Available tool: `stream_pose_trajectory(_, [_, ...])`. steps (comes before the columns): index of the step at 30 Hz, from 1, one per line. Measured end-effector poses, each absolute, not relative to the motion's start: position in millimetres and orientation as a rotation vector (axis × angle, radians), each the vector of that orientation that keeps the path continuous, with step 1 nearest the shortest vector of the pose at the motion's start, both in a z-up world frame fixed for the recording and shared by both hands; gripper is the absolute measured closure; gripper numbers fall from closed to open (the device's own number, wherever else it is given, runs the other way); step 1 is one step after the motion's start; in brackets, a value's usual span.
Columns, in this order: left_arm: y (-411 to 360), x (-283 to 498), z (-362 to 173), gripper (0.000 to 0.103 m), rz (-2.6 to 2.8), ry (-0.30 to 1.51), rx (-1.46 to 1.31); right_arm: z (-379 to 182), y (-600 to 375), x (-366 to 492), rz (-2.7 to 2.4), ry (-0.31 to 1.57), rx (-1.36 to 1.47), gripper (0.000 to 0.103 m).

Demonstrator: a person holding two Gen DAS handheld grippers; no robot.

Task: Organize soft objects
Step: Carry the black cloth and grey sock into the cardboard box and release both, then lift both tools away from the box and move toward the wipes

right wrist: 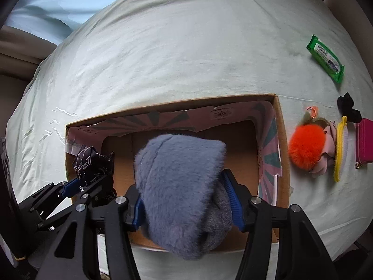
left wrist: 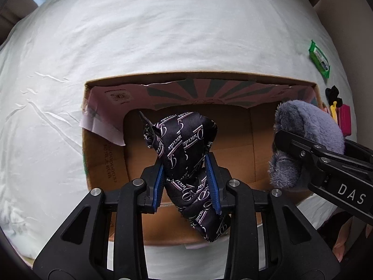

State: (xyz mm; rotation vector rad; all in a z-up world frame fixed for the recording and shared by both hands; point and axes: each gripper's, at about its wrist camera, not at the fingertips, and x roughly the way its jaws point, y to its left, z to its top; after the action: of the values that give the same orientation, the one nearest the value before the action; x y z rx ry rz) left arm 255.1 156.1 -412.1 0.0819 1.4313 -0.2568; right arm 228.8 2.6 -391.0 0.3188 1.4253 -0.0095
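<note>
My left gripper point(left wrist: 186, 175) is shut on a black printed fabric bundle point(left wrist: 184, 144) and holds it over the open cardboard box point(left wrist: 98, 163). My right gripper point(right wrist: 186, 198) is shut on a fluffy grey-blue plush item point(right wrist: 177, 177), also held over the box point(right wrist: 283, 140). The plush and right gripper show at the right of the left wrist view point(left wrist: 310, 128). The black fabric and left gripper show at the lower left of the right wrist view point(right wrist: 93, 163). The box floor looks bare where visible.
The box sits on a white bedsheet point(right wrist: 163, 46). Right of the box lie an orange pompom point(right wrist: 306, 147), a yellow clip point(right wrist: 339, 149), a pink pouch point(right wrist: 364, 140), a black scrunchie point(right wrist: 348, 107) and a green wipes pack point(right wrist: 325, 57).
</note>
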Motion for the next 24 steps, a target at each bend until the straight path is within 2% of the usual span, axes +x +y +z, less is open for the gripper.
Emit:
stream_pose_trajectory(7, [152, 272, -441, 0.073, -0.254, 1.494, 0.082, -423, 0, 245, -0.022, 1.462, 0.342, 0.048])
stream_pose_trajectory(8, [151, 273, -443, 0.068, -0.263, 1.495, 0.077, -426, 0, 247, -0.023, 1.467, 0.344, 0.048])
stream_pose_trajectory(9, [148, 274, -443, 0.061, -0.279, 1.493, 0.078, -429, 0, 250, -0.019, 1.472, 0.345, 0.046])
stream_pose_trajectory(10, [146, 274, -443, 0.031, -0.296, 1.489, 0.092, -432, 0, 252, -0.009, 1.475, 0.342, 0.043])
stream_pose_trajectory(11, [143, 274, -441, 0.000, -0.314, 1.485, 0.113, -433, 2, 253, 0.001, 1.481, 0.328, 0.033])
stream_pose_trajectory(12, [140, 273, -439, 0.001, -0.317, 1.474, 0.146, -435, 3, 255, 0.008, 1.493, 0.309, 0.016])
stream_pose_trajectory(13, [138, 271, -436, 0.000, -0.308, 1.452, 0.176, -438, 5, 257, 0.011, 1.517, 0.282, 0.006])
stream_pose_trajectory(14, [137, 270, -432, 0.000, -0.313, 1.432, 0.188, -439, 5, 258, 0.014, 1.521, 0.268, 0.000])
stream_pose_trajectory(24, [143, 261, -413, 0.000, -0.307, 1.404, 0.184, -423, 1, 253, 0.050, 1.503, 0.287, 0.000])
